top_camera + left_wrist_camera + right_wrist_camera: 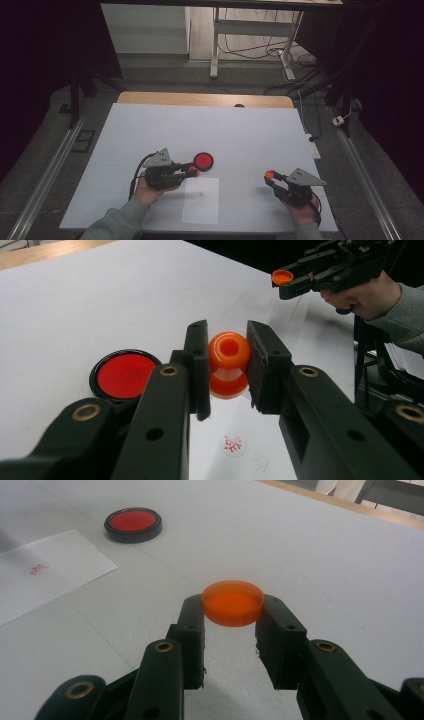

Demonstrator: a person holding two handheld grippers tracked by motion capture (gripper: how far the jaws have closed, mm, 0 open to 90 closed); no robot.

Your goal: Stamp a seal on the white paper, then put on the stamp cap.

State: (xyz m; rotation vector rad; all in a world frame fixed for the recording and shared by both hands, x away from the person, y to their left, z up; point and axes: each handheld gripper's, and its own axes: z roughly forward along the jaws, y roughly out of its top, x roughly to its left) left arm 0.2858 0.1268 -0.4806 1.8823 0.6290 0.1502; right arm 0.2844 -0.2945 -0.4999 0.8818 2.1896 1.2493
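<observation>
high view: left hand-held gripper [192, 171] clamps orange stamp [229, 364], right hand-held gripper [270, 176] pinches orange cap [233, 602].

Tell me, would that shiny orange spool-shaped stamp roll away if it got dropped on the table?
Probably yes. The glossy orange plastic stamp has rounded bulges, so on its side it would likely roll. It looks smooth, perhaps slippery, though the left gripper clamps its narrower middle. It seems stiff and light.

Left gripper [228, 365]: black two-jaw body, brass-ringed screw holes, grey three-cornered plate on top, black cable trailing.
Right gripper [232, 617]: same black build, brass-ringed holes, grey plate.
Sleeves [117, 223]: grey-green knit, worn on both forearms.
</observation>
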